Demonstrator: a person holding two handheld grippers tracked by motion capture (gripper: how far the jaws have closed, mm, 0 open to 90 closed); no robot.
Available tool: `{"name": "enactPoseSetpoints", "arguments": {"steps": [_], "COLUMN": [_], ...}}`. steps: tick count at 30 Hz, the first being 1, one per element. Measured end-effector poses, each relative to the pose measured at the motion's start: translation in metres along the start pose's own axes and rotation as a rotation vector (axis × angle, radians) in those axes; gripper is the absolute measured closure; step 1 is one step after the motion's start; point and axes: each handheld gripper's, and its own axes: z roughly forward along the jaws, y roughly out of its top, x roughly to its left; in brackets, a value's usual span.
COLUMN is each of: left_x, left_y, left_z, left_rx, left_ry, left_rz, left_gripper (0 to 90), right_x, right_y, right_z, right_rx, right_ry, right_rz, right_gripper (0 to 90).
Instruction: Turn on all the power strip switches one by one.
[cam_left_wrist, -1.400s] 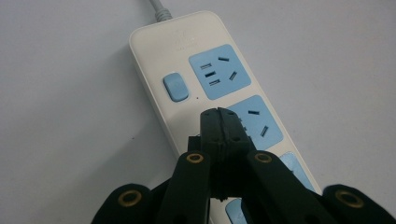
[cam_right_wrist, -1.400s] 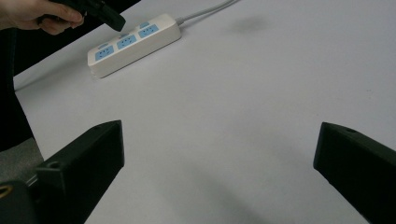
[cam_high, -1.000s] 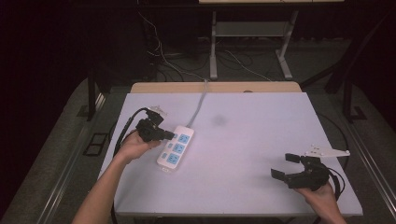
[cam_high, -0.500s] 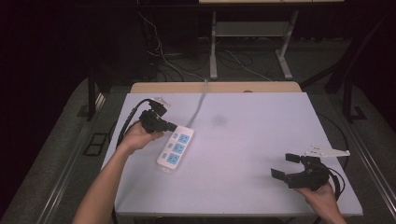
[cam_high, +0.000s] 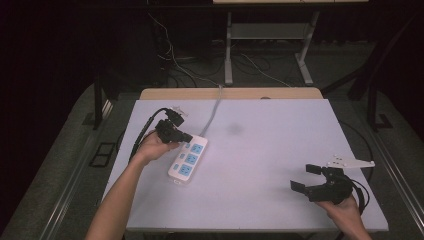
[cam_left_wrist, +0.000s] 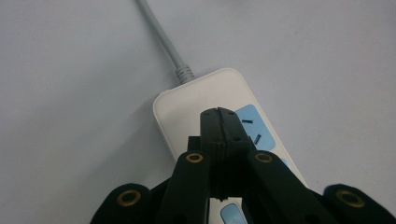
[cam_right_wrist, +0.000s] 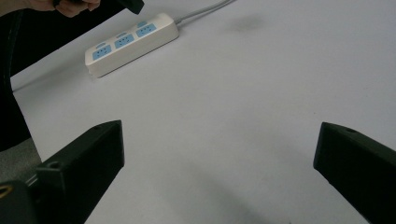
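Where the white power strip (cam_high: 188, 160) lies on the left half of the pale counter (cam_high: 260, 150), slanted with its grey cord (cam_high: 214, 112) running off toward the far edge, the left gripper (cam_high: 187, 137) hangs right over the strip's cord end. Seen from the left gripper view, its two black fingers (cam_left_wrist: 211, 135) are pressed flat together with nothing between them, their joined tips sitting above the plain white end of the strip (cam_left_wrist: 210, 100), just short of the first blue socket face (cam_left_wrist: 254, 126); whether the tips actually touch the plastic cannot be told. The cord (cam_left_wrist: 163, 39) enters the strip through a ribbed collar and leads away across the bare surface. A hand (cam_high: 152, 147) grips the tool from the near left side, with the forearm coming in from the bottom edge and a black cable looping away behind it. Well apart from all this, near the front right corner of the counter, the right gripper (cam_high: 307, 177) is held low by the other hand (cam_high: 345, 210), its fingers (cam_right_wrist: 84, 163) spread wide and empty. From the right gripper view the strip (cam_right_wrist: 130, 44) shows far off across open counter, its three blue sockets facing up.
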Motion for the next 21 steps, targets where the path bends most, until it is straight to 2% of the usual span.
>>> {"name": "enactPoseSetpoints", "arguments": {"steps": [7, 21], "left_x": [0.001, 0.003], "left_y": [-0.003, -0.007], "left_z": [0.006, 0.012], "left_rx": [0.044, 0.038], "left_ry": [0.026, 0.007], "left_rz": [0.011, -0.012], "left_gripper": [89.5, 89.5], "right_x": [-0.001, -0.002], "right_y": [0.000, 0.001], "right_z": [0.000, 0.001], "right_rx": [0.001, 0.006], "right_ry": [-0.001, 0.000], "right_rz": [0.000, 0.001], "right_gripper": [1.7, 1.7]}}
